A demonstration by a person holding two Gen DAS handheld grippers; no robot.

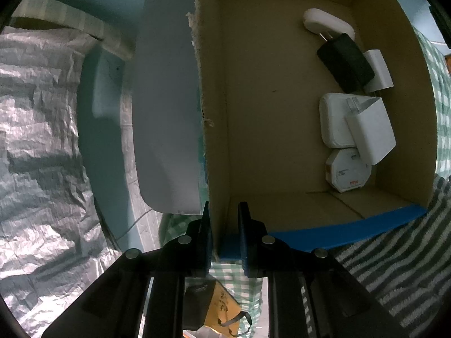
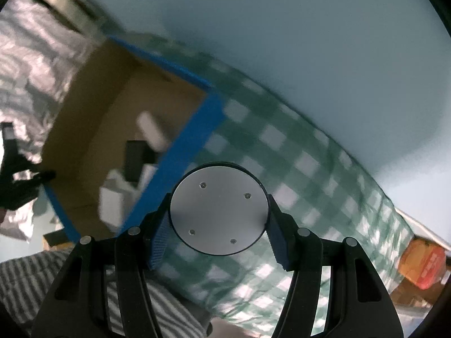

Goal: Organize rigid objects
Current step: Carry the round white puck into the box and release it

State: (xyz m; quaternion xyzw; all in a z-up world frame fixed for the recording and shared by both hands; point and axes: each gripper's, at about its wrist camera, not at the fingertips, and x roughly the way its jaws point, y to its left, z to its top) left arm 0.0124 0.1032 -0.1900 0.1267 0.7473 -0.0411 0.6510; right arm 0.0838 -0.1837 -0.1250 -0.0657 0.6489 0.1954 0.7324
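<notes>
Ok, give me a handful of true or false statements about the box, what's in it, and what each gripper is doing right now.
1. The left gripper is clamped on a wall of the cardboard box. True.
2. The right gripper holds a square white charger. False: its jaws grip a round silver disc.
3. The box is empty. False: several items lie inside, among them a black adapter and a white octagonal item.
4. The box has blue edging on its rim. True.
5. The disc is already lying in the box. False: it is held over the green checked cloth, outside the box.
</notes>
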